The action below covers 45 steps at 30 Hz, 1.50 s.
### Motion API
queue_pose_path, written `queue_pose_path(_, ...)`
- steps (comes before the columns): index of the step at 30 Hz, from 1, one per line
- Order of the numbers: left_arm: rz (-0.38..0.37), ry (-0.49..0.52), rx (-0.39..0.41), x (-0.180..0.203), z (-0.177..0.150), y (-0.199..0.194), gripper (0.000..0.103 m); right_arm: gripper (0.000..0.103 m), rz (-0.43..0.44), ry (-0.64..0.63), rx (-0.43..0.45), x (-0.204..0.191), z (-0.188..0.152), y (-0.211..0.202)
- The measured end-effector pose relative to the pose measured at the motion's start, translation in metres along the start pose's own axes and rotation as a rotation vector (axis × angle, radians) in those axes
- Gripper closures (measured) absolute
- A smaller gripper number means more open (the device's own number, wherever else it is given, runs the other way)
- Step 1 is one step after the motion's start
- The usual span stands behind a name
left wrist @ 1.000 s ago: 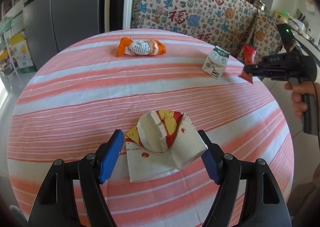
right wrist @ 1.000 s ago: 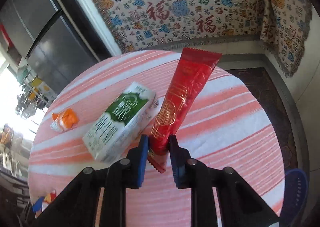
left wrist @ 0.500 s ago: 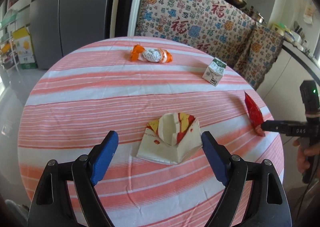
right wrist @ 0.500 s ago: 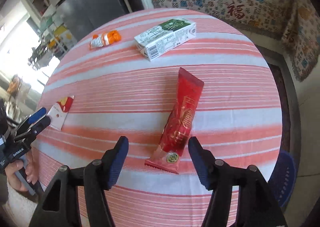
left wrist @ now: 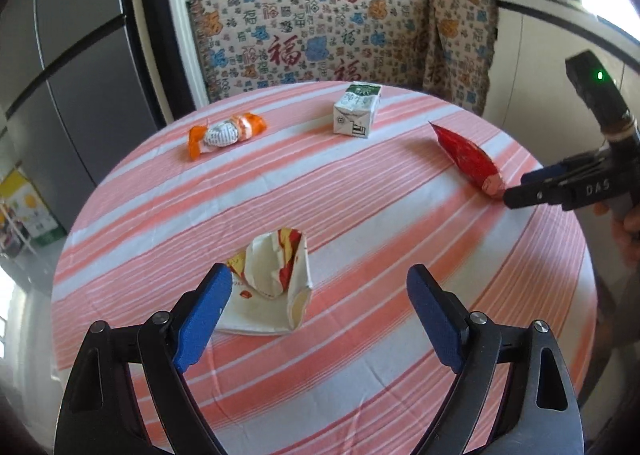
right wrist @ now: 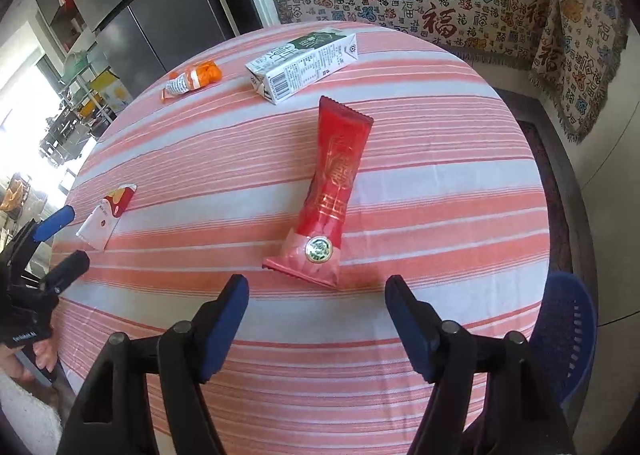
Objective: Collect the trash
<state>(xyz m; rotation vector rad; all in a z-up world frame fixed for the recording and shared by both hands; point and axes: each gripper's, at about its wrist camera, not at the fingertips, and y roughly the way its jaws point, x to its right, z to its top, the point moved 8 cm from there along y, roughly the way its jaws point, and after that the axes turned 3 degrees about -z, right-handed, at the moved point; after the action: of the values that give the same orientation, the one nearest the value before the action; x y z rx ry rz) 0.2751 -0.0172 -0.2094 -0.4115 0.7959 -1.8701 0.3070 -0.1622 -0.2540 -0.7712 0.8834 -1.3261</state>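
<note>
The red snack wrapper [right wrist: 334, 191] lies flat on the striped tabletop [right wrist: 440, 183], its sealed end with the round green emblem pointing at the right gripper [right wrist: 316, 315], which hangs just short of it with its jaws spread wide and nothing between them. It looks light, thin and crinkly, likely slick foil, so a pinch across the flat sealed edge or the narrow middle should hold better than a squeeze on the puffed body. The left gripper [left wrist: 320, 307] is likewise wide open and empty, with the crumpled paper fry carton [left wrist: 274, 291] lying on the tabletop just ahead, nearer the left blue finger than the right. That carton is soft, creased paper standing up in folds; it will collapse under pressure, so closing on the raised fold should do. Farther back lie a milk carton [right wrist: 304, 63], stiff-sided and probably light if emptied, and an orange-and-white wrapper [right wrist: 192, 81], well apart from both grippers. A blue basket [right wrist: 568, 339] shows beyond the tabletop's right edge.
</note>
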Motion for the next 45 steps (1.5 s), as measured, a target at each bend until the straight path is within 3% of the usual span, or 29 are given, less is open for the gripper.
queue_pose_path(4, 0.115, 0.02, -0.048, -0.007, -0.004, 0.012, 0.028, 0.031, 0.011, 0.013, -0.006, 0.002, 0.007, -0.001)
queue_pose_path(8, 0.167, -0.013, -0.075, -0.021, -0.009, 0.017, 0.047, 0.031, 0.016, 0.013, -0.023, -0.004, 0.022, 0.002)
queue_pose_path(10, 0.149, -0.046, -0.075, -0.026, -0.009, 0.017, 0.063, 0.031, 0.004, 0.001, -0.038, -0.009, 0.032, 0.009)
queue_pose_path(12, 0.116, -0.076, -0.088, -0.03, -0.011, 0.019, 0.095, 0.031, -0.008, 0.005, -0.056, -0.011, 0.04, 0.017)
queue_pose_path(14, 0.088, -0.105, -0.097, -0.033, -0.014, 0.021, 0.096, 0.035, -0.016, 0.024, -0.072, -0.008, 0.045, 0.025)
queue_pose_path(15, 0.076, -0.123, -0.091, -0.036, -0.013, 0.019, 0.097, 0.049, -0.023, 0.016, -0.082, -0.007, 0.046, 0.027)
queue_pose_path(16, 0.06, -0.142, -0.082, -0.037, -0.012, 0.017, 0.097, 0.093, -0.041, -0.001, -0.084, -0.007, 0.046, 0.027)
queue_pose_path(20, -0.029, -0.271, -0.051, -0.047, -0.008, 0.009, 0.098, 0.093, -0.035, -0.027, -0.038, -0.01, 0.042, 0.005)
queue_pose_path(23, -0.054, -0.315, -0.036, -0.047, -0.006, 0.004, 0.098, 0.093, -0.007, -0.042, -0.009, -0.014, 0.035, -0.014)
queue_pose_path(30, -0.06, -0.312, 0.017, -0.022, 0.011, -0.016, 0.098, 0.093, 0.049, -0.037, 0.008, -0.01, 0.012, -0.04)
queue_pose_path(45, -0.026, -0.259, 0.011, 0.028, 0.026, -0.022, 0.098, 0.093, 0.097, -0.021, 0.019, 0.003, -0.016, -0.062)
